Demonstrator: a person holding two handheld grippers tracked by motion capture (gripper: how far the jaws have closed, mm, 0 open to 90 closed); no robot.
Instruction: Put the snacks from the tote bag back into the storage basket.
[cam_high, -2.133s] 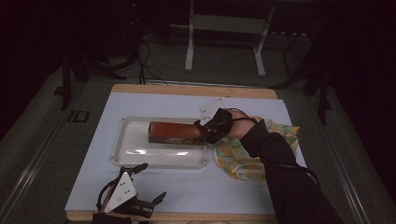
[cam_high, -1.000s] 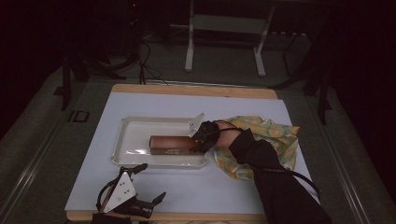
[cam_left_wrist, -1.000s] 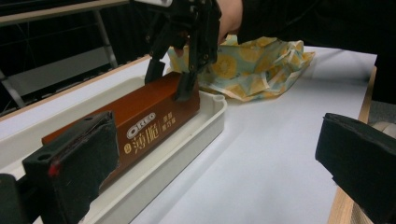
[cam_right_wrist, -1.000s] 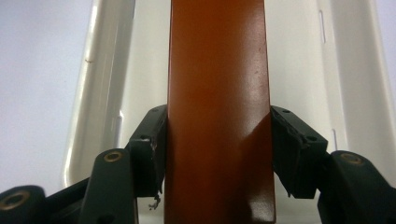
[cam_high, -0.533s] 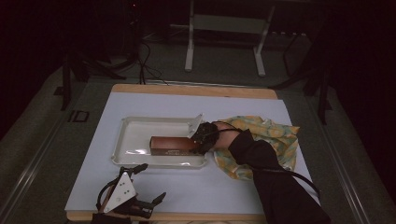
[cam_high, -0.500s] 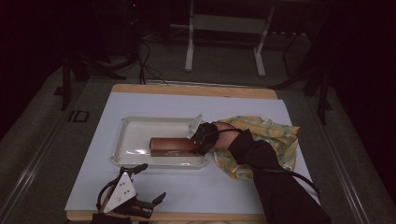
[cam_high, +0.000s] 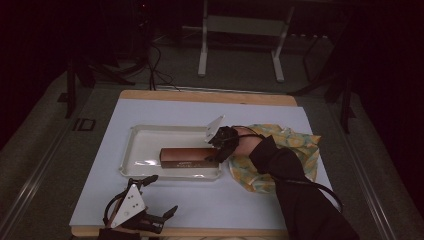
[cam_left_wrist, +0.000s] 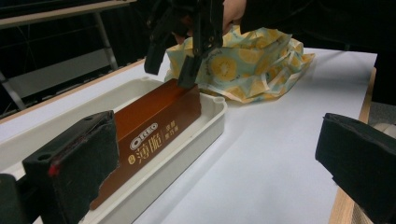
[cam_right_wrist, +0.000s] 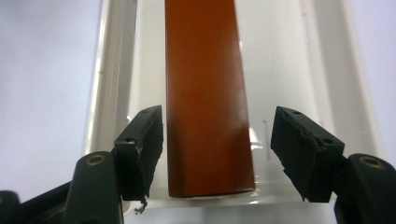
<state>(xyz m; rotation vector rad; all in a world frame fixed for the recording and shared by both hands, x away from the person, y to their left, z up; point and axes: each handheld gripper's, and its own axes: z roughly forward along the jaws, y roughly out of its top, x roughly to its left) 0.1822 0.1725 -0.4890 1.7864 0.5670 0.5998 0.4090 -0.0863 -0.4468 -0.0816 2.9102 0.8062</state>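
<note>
Letting go is what I read here: my right tool (cam_high: 216, 150) sits over the near-right end of the long brown cardboard Oreo biscuit box (cam_high: 187, 157), and its jaws have just been opening, so that in the right gripper view the 2 black pads (cam_right_wrist: 142, 144) stand a little off the box on either side, the left one close to its flank, the right one with a clear gap, gripping nothing. The box lies flat inside the shallow white plastic tray (cam_high: 145, 137), lengthwise, along the tray's near wall, its right end close to the tray's right rim. My left tool (cam_high: 145, 215) rests on the pale blue desk (cam_high: 115, 117) at the near edge, well apart from the tray, jaws wide and empty. Just right of the tray lies the crumpled yellow lemon-print cloth (cam_high: 300, 147), partly under my forearm. The risk I judge from here is in the withdrawal: the left pad is so near the box that lifting away at a slant could drag the end up or skew it against the rim. My sleeve could also snag the cloth and pull it toward the tray. A straight lift with wider jaws should avoid both.
</note>
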